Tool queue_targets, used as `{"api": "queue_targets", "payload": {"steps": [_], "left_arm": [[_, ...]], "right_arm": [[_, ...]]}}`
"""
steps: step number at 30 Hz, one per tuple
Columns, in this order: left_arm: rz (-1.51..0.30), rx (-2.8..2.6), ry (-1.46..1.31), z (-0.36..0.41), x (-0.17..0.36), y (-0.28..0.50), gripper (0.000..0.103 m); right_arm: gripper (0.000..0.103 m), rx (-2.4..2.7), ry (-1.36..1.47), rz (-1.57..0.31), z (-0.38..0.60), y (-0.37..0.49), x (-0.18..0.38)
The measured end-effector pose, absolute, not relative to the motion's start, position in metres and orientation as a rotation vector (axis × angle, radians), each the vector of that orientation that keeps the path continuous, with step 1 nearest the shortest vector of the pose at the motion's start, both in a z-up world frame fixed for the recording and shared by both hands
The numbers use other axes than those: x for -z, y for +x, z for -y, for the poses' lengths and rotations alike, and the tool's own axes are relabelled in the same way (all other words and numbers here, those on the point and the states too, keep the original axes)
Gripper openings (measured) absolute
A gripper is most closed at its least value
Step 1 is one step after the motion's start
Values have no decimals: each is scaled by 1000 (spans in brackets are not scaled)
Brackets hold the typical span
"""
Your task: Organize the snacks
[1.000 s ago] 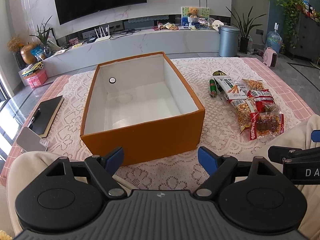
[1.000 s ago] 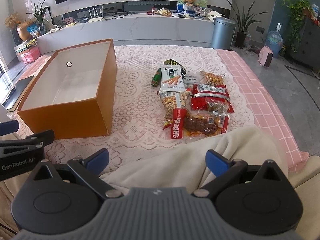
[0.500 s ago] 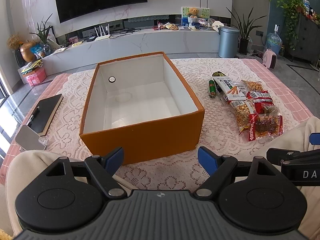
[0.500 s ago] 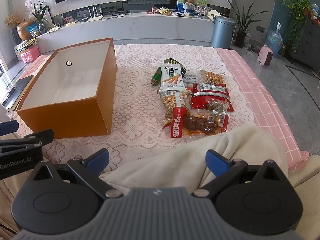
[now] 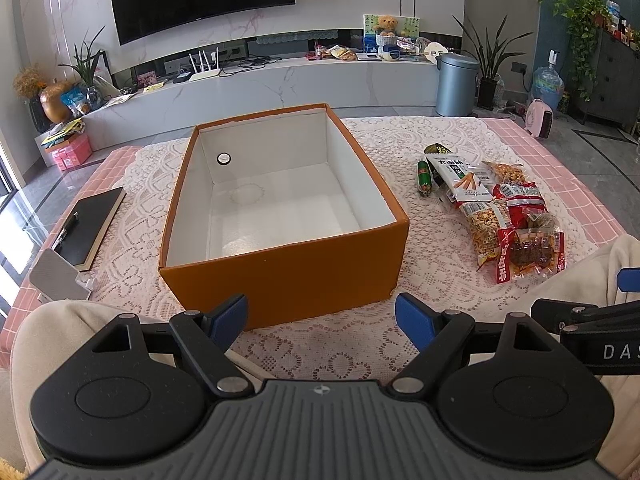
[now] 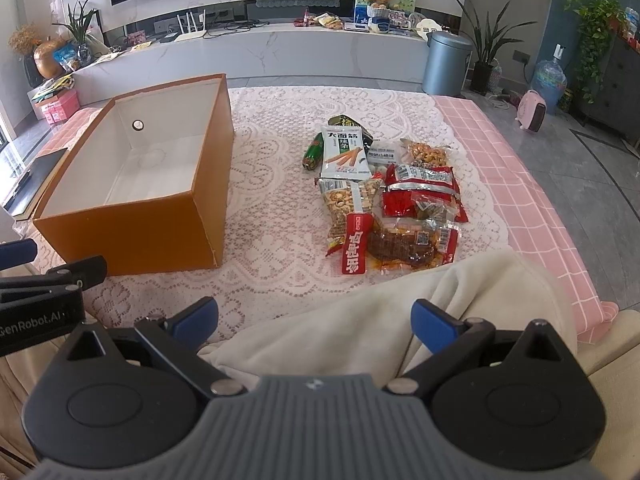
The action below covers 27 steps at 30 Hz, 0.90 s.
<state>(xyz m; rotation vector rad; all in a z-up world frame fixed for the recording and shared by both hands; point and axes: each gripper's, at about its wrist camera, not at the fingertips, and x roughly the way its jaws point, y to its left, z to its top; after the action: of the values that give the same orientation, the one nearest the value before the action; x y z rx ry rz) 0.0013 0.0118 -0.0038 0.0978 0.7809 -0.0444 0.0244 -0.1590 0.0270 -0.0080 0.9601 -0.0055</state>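
An orange box [image 5: 288,276] with a white, bare inside stands on the lace cloth; it also shows at the left in the right wrist view as the orange box [image 6: 136,228]. To its right lies a heap of snack packets [image 5: 500,216], seen closer as the snack packets [image 6: 384,196], with a green sausage stick [image 6: 313,151] at the heap's left edge. My left gripper [image 5: 321,320] hangs open just short of the box's near wall. Over a cream blanket [image 6: 360,328], short of the heap, my right gripper [image 6: 314,322] is open too. Neither holds anything.
A black notebook with a pen [image 5: 88,226] and a grey phone-like slab [image 5: 58,280] lie left of the box. The pink checked table edge [image 6: 520,188] runs along the right. A TV bench and a grey bin [image 5: 456,84] stand far behind.
Both views have drawn back and risen slightly, so box and snacks sit a little farther off. Both grippers stay open.
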Motion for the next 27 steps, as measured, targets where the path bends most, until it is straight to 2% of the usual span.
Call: {"api": "queue_targets", "payload": {"steps": [20, 27], "left_arm": [[-781, 45, 95, -12, 2, 2, 96], [-775, 118, 109, -5, -2, 10, 82]], "right_arm": [[100, 1, -12, -966, 158, 26, -27], [99, -21, -13, -933, 160, 27, -29]]}}
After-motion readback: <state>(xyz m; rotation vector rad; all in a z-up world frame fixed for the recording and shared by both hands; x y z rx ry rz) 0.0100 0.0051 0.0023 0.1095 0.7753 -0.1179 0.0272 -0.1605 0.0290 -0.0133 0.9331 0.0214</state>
